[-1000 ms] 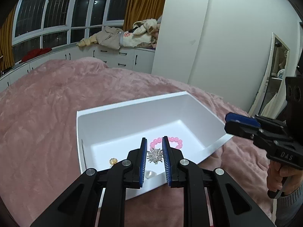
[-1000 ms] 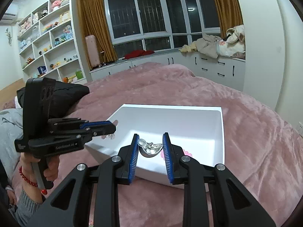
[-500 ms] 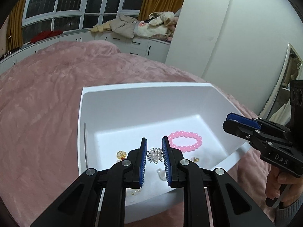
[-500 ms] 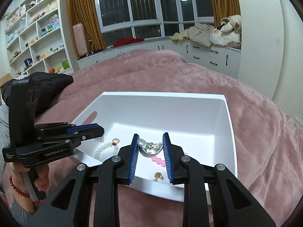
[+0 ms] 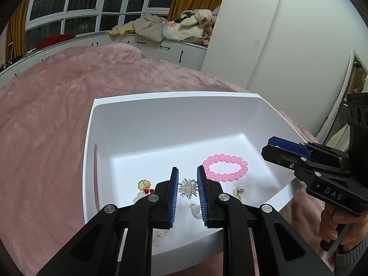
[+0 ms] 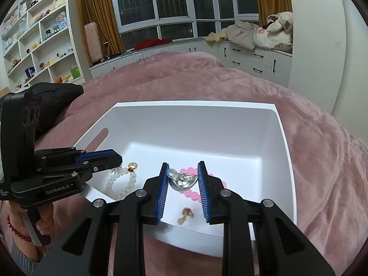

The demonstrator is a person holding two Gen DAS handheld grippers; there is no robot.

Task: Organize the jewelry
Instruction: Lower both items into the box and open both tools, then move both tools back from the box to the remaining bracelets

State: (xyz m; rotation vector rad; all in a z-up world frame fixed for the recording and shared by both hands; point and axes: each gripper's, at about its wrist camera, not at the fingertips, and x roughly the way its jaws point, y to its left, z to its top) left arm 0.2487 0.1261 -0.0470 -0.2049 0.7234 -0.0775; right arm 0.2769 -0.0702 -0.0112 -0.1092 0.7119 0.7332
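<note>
Item one: silver starburst brooch [image 5: 188, 188], pinched in my left jaws [image 5: 187, 189]. Item two: silver leaf-shaped brooch [image 6: 182, 180], clamped in my right jaws [image 6: 182, 184]. Change over the last second: both pieces carried from outside the near rim to above the floor of the white bin [image 5: 161, 115], over the pink bead bracelet [image 5: 225, 168], white bead bracelet [image 6: 120, 184] and gold earring [image 6: 185, 216]. Judgement: release comes next. Bin rests on the pink bed [image 5: 46, 115].

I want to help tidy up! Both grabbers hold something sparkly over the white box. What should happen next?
Probably open the right gripper and let its silver piece drop: it already hangs over the white bin, just above the pink bracelet. The left gripper holds a spiky silver brooch.
</note>
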